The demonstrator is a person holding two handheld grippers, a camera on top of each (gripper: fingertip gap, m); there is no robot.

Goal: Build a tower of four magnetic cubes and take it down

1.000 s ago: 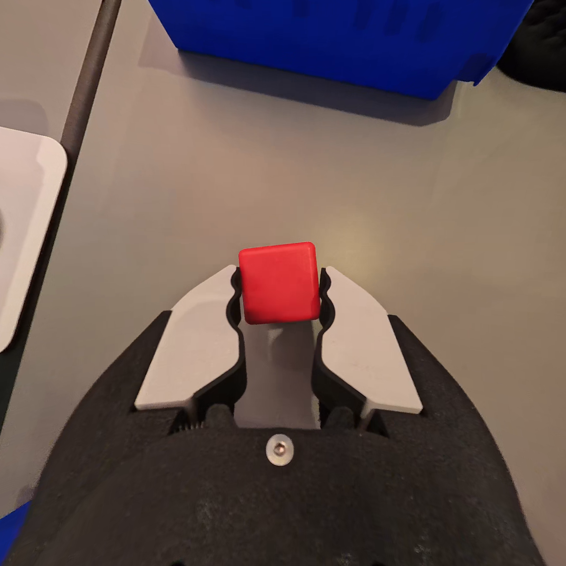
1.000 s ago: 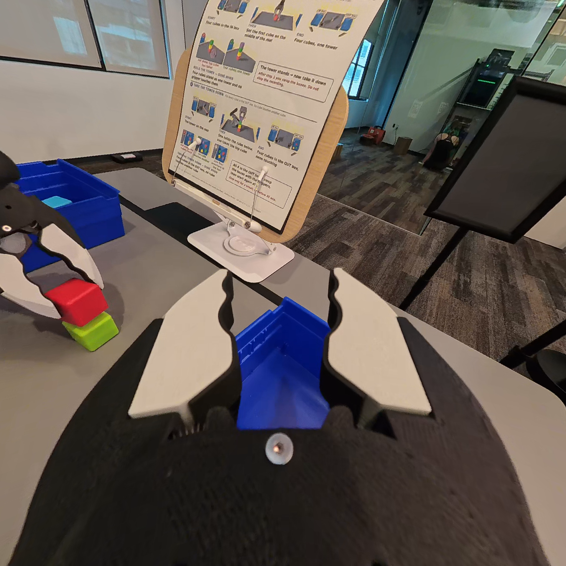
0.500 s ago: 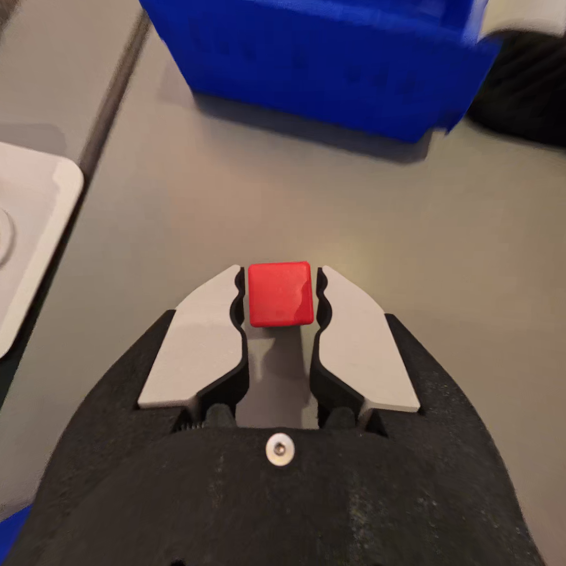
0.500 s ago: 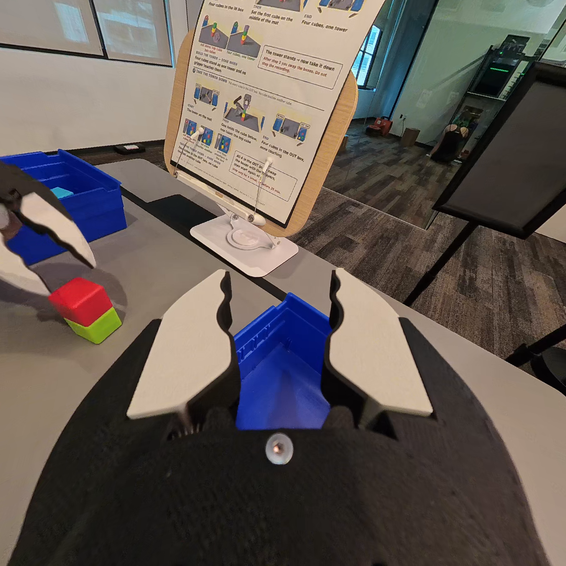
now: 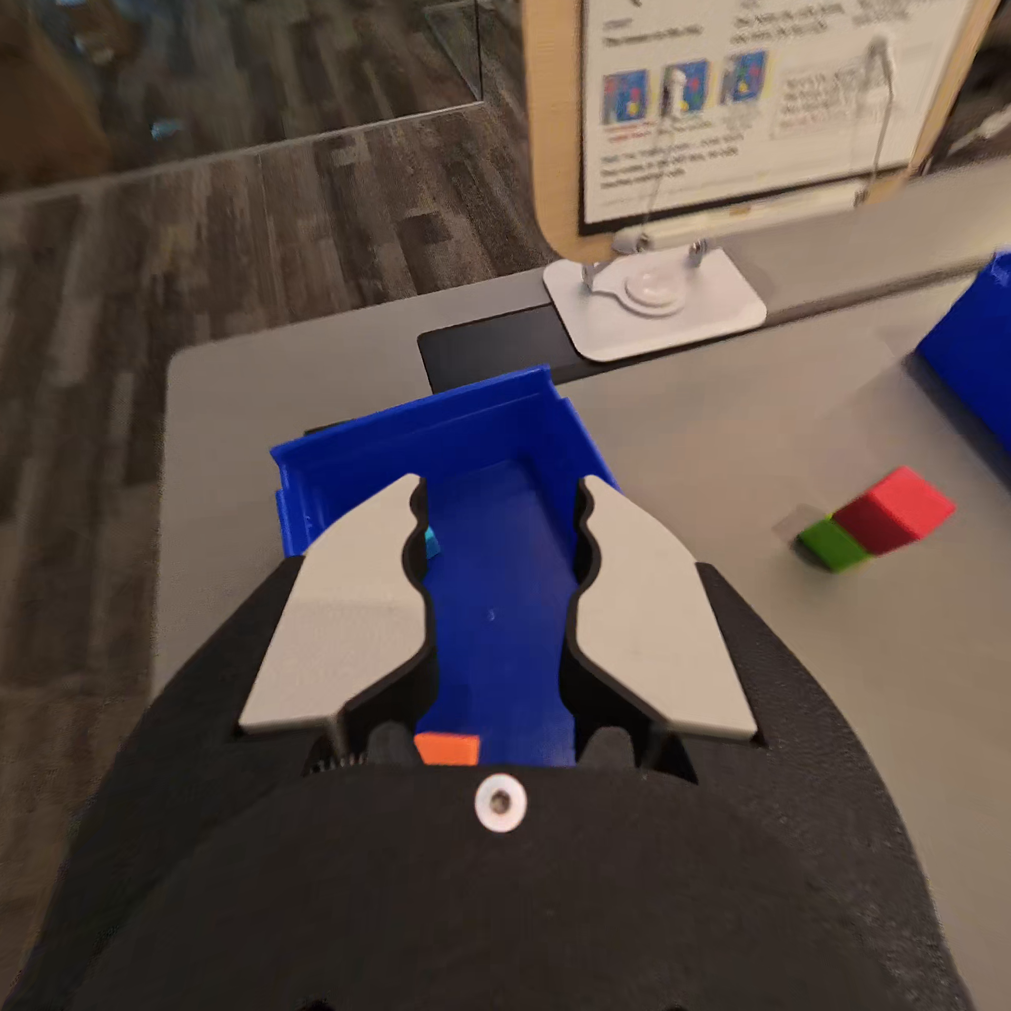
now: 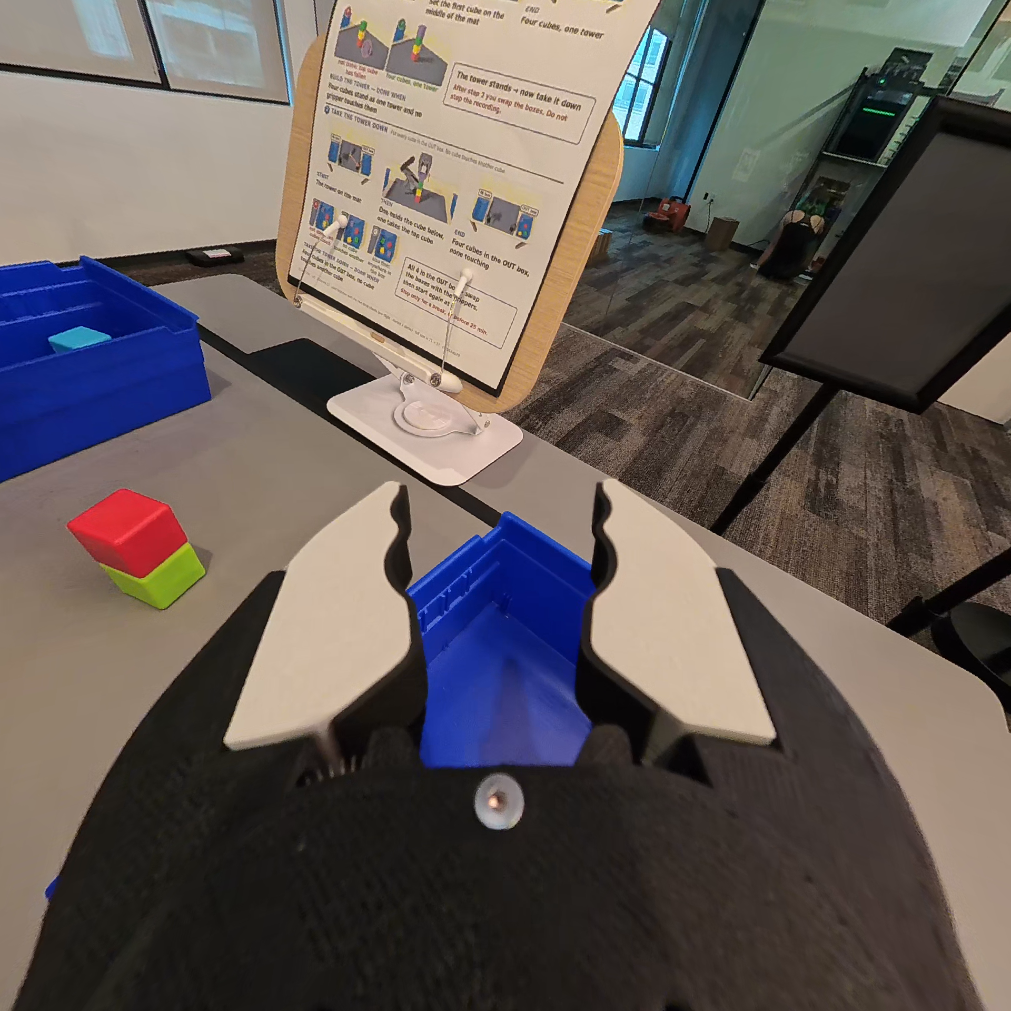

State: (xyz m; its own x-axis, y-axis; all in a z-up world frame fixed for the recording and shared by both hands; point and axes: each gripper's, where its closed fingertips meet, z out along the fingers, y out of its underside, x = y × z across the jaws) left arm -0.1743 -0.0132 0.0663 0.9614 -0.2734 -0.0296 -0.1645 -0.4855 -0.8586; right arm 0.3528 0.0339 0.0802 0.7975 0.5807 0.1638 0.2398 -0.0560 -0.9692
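A red cube point(image 6: 126, 528) sits on a green cube point(image 6: 158, 580) on the grey table, slightly skewed, with no gripper touching them. The pair also shows at the right of the left wrist view, red cube point(image 5: 897, 514) on green cube point(image 5: 826, 541). My left gripper point(image 5: 500, 492) is open and empty above a blue bin point(image 5: 437, 416). That bin holds an orange cube point(image 5: 446, 749) near the gripper base and a light blue cube point(image 5: 432, 541) partly hidden by a finger. My right gripper point(image 6: 499, 492) is open and empty over a second blue bin point(image 6: 465, 591).
A wooden stand with an instruction sheet point(image 6: 437, 191) on a white base point(image 6: 426, 437) stands at the table's far edge. The left bin point(image 6: 109, 394) with the light blue cube point(image 6: 79, 339) lies left of the stack. A black panel on a pole point(image 6: 902, 273) stands off the table, right. My right fingertips sit around 55 cm from my left ones.
My left gripper opened, let go of the red cube on top of the green cube, and swung away to the left bin. My right gripper has hardly moved.
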